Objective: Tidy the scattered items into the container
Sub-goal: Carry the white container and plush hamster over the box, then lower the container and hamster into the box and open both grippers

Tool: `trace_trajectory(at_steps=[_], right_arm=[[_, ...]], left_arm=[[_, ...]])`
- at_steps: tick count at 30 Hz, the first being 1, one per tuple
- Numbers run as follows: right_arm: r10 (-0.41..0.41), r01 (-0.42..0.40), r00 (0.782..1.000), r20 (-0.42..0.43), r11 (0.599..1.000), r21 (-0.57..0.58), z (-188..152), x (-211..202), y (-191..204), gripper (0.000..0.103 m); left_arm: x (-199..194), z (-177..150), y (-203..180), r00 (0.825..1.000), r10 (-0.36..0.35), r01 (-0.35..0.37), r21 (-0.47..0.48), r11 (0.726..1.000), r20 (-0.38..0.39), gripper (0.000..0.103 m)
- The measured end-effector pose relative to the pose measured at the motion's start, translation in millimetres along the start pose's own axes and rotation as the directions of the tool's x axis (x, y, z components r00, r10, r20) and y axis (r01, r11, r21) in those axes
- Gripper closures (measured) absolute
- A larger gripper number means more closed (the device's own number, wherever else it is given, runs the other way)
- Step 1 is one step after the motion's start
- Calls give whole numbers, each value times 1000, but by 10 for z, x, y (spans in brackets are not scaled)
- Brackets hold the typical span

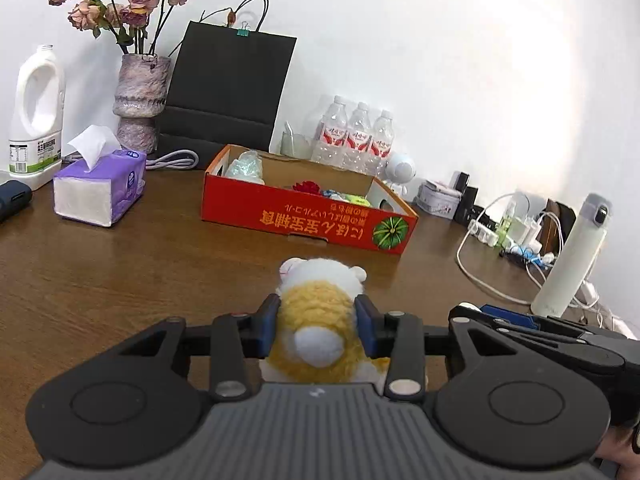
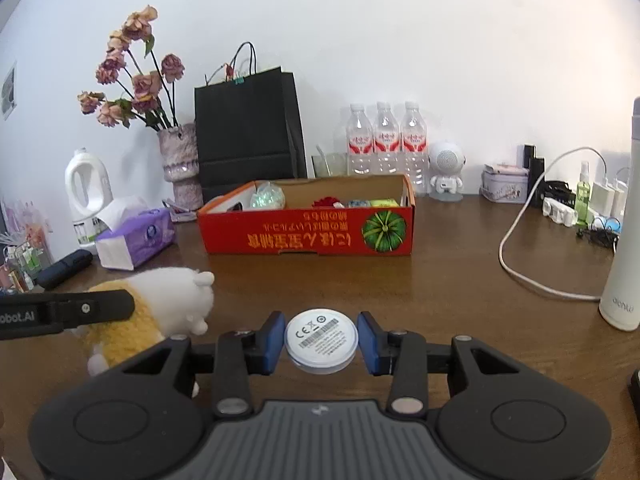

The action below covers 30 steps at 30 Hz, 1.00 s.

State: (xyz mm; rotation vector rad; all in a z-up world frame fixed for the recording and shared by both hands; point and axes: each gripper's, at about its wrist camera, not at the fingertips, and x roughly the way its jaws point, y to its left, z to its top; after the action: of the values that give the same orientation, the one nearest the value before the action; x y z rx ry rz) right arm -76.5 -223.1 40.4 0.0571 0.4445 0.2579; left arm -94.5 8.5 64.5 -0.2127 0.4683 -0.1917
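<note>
We hold a plush hamster (image 1: 320, 312) squeezed in our left gripper (image 1: 316, 320) and a round white disc (image 2: 321, 340) clamped in our right gripper (image 2: 321, 338). The red cardboard box (image 2: 306, 232) lies straight ahead of both, long side facing us, the right one slightly nearer.

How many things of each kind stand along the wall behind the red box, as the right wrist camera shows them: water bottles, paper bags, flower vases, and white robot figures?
Water bottles: 3
Black paper bag: 1
Flower vase: 1
White robot figure: 1
Total: 6
</note>
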Motion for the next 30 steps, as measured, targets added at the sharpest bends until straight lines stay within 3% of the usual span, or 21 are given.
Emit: trace_trajectory(at_steps=[4, 8, 14, 18, 22, 26, 30], right_arm=[[16, -16, 1000, 5, 1000, -9, 241, 189, -74, 65], [16, -14, 998, 65, 999, -39, 809, 527, -190, 65], [23, -17, 993, 115, 998, -55, 1863, 1331, -371, 65], [39, -38, 999, 15, 999, -30, 2318, 2091, -507, 65], [19, -21, 986, -163, 1000, -12, 2375, 2884, -617, 65], [33, -11, 936, -351, 998, 65, 2106, 3590, -753, 65], [14, 18, 879, -476, 998, 62, 1846, 4005, -758, 65]], left_arm=[[267, 364, 4, 999, -22, 21, 28, 999, 33, 63], [709, 1030, 12, 993, -17, 8, 72, 997, 116, 62], [1713, 1980, 138, 997, -6, 7, -17, 1000, 74, 62], [2362, 2232, 246, 1000, 8, -9, -71, 997, -11, 62], [2915, 2114, 311, 990, 62, -68, -46, 997, -125, 62], [3277, 1782, 405, 968, 92, -101, -26, 995, -233, 60], [3311, 1704, 349, 969, 110, -109, 17, 994, -220, 52]])
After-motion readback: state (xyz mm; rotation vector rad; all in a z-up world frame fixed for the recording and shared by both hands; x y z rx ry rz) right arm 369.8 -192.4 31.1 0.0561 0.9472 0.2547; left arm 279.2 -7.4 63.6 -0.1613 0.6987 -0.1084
